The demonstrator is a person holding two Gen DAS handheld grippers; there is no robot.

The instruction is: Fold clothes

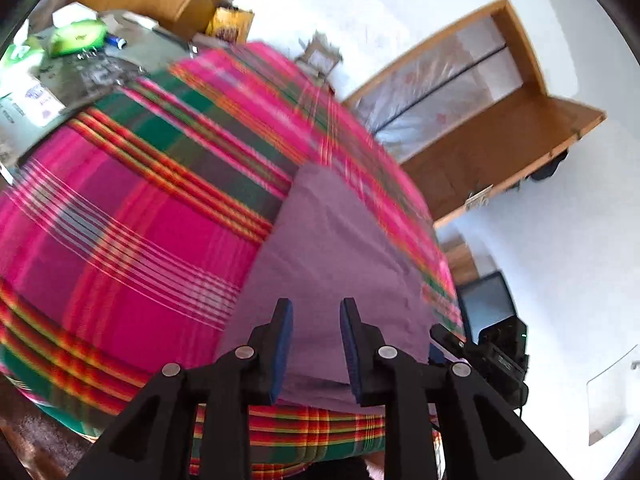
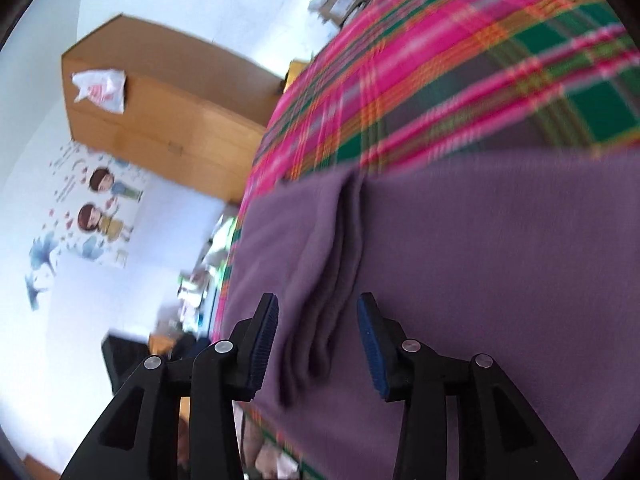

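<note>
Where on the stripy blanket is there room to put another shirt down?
The plaid blanket is bare across its wide pink stretch left of the purple cloth, and beyond the cloth's far edge. It is crowded at the far left corner, where the green packet and papers pile up.

From my remote station I count one purple garment (image 1: 332,248) on one plaid cloth (image 1: 132,216), two grippers, left (image 1: 316,344) and right (image 2: 318,340), and one wall poster (image 2: 92,208).
</note>
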